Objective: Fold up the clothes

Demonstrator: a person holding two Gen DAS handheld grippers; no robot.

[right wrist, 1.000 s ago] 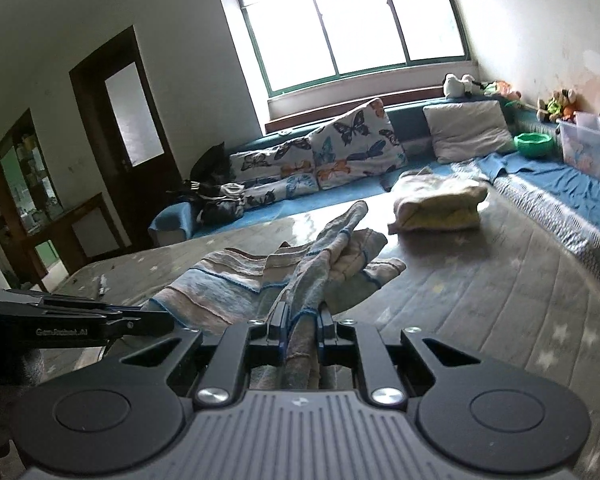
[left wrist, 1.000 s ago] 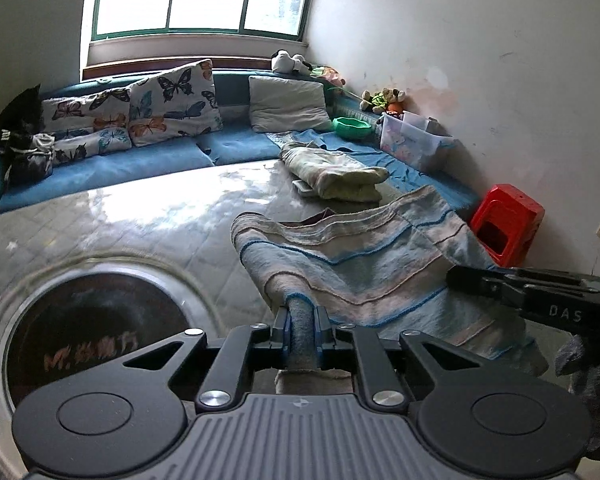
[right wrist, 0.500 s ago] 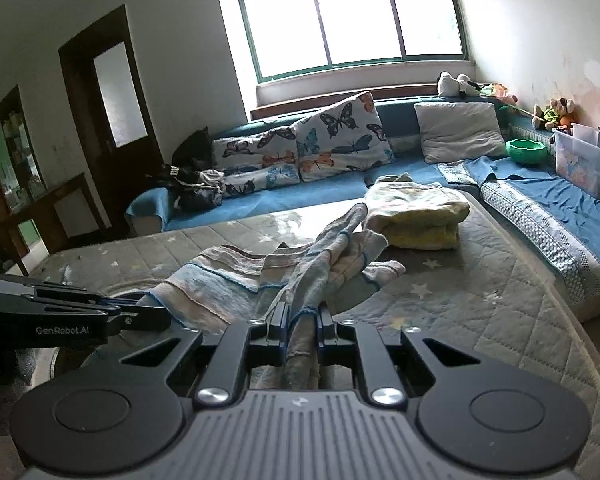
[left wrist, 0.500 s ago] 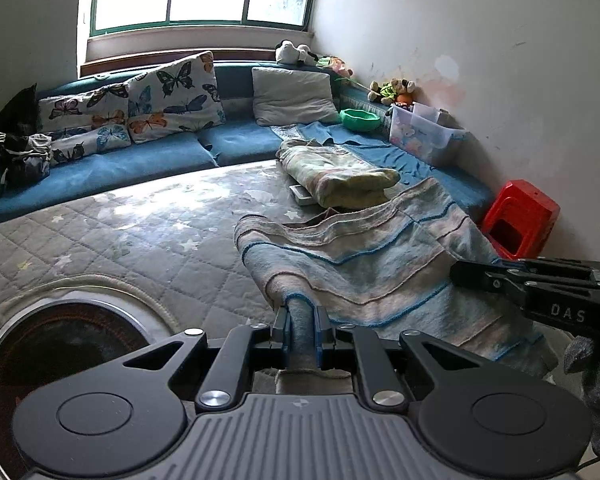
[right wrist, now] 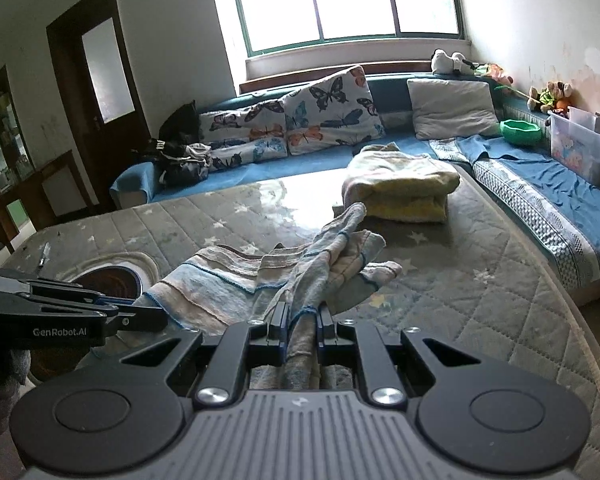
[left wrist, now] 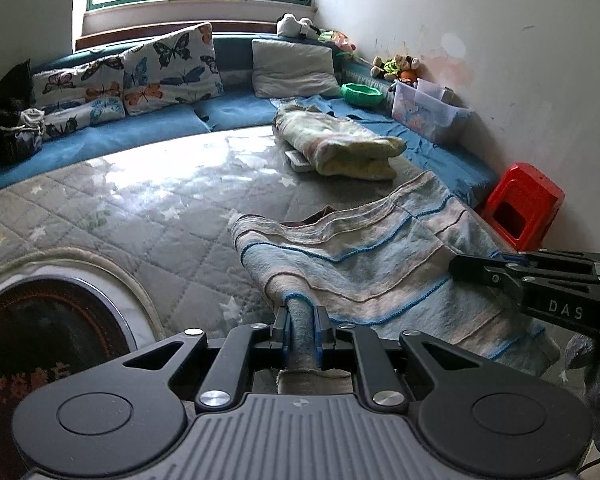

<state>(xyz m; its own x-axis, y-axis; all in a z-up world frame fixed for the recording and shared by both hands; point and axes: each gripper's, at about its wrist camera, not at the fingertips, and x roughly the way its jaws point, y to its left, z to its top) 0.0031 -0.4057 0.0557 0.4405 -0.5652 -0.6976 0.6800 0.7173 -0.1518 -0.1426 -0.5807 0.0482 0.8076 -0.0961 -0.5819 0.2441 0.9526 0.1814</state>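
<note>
From your left wrist camera, your left gripper (left wrist: 300, 330) clamps the pale blue-and-beige striped knitted garment (left wrist: 372, 264), which spreads toward two o'clock over the grey quilted mattress (left wrist: 148, 200). From your right wrist camera, your right gripper (right wrist: 300, 326) pinches its bunched edge, probably to stretch it flat for folding.

Garment (left wrist: 364, 264) on mattress (left wrist: 148, 208), near edge, held between both grippers. Left gripper (left wrist: 300, 322) clamps its left corner; right gripper (right wrist: 302, 320) clamps bunched right corner. Folded blanket (left wrist: 340, 146) on mattress behind garment. Sofa (left wrist: 112, 140) behind mattress, under window (right wrist: 348, 0); cushions (left wrist: 140, 76) on it. Bowl (left wrist: 362, 94) and box (left wrist: 428, 110) on sofa at right. Stool (left wrist: 520, 204) on floor right of mattress. Door (right wrist: 96, 92) far left.
</note>
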